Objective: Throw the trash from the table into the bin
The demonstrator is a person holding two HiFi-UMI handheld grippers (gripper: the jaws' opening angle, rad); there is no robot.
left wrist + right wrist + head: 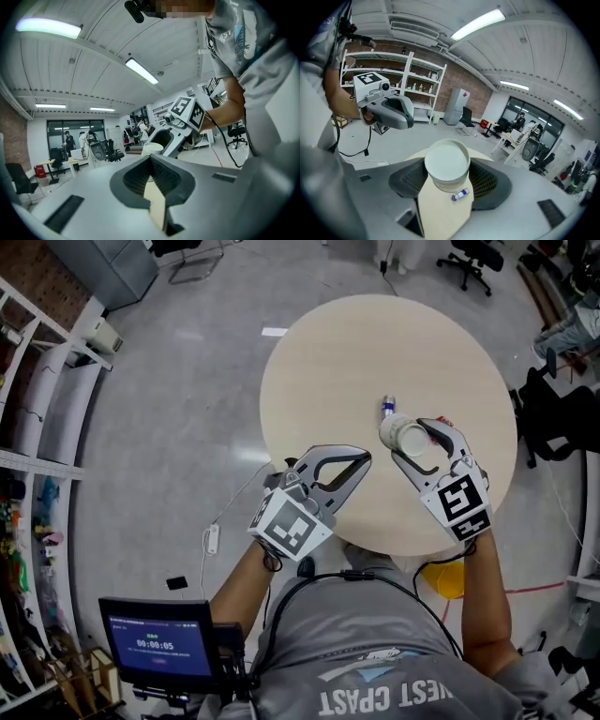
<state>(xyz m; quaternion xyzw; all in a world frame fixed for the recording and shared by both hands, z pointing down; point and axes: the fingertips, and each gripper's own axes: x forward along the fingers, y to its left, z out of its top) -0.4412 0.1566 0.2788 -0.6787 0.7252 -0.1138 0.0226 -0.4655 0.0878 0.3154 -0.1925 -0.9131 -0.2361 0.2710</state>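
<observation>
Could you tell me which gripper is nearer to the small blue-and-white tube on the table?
Right. The right gripper, holding the paper cup, is just beside the tube; the left gripper is farther off, near the table's front edge.

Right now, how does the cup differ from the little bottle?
The cup is plain white and much the larger; the bottle is tiny, with a blue label. The cup is held in the right gripper; the bottle lies untouched on the table. The cup's mouth faces back toward that gripper; the bottle lies flat on its side. Both are small containers, and they are close together.
</observation>
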